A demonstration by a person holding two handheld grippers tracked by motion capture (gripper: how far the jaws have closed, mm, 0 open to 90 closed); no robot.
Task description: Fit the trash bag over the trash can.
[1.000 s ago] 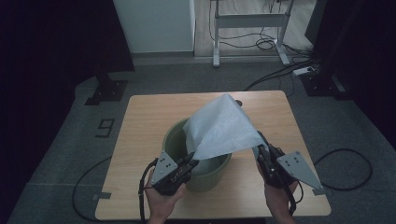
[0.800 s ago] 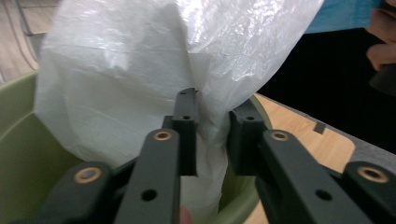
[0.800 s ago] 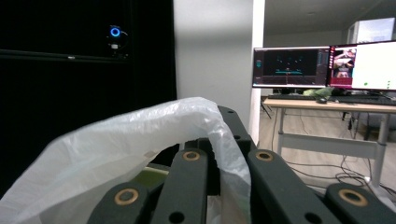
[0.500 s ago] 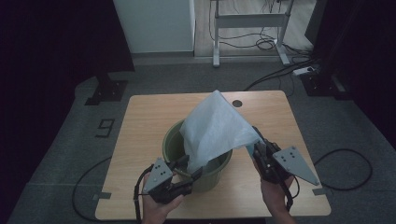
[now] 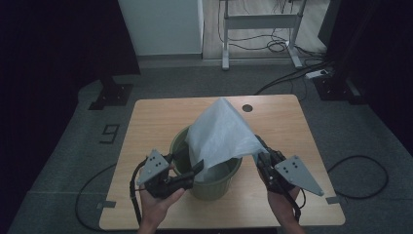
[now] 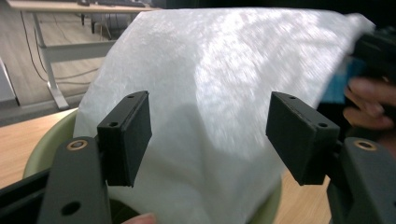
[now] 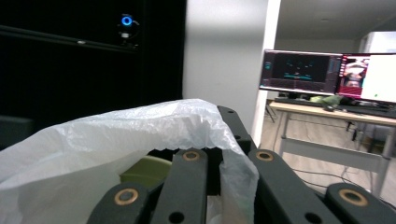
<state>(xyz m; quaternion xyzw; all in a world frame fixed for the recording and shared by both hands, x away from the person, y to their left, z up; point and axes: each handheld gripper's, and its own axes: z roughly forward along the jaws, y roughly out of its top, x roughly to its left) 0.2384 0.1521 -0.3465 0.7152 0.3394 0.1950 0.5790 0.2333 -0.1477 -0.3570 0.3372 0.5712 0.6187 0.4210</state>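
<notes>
Black fingers [image 6: 126, 135], crinkly white bag [image 5: 219, 136]

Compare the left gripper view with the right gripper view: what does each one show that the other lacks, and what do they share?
The left gripper view alone shows the left gripper with jaws apart, which have just been opening, in front of the bag, and the wooden table. The right gripper view alone shows the right gripper shut on the bag's edge, plus monitors. Both show the white plastic bag and the green bin.
</notes>
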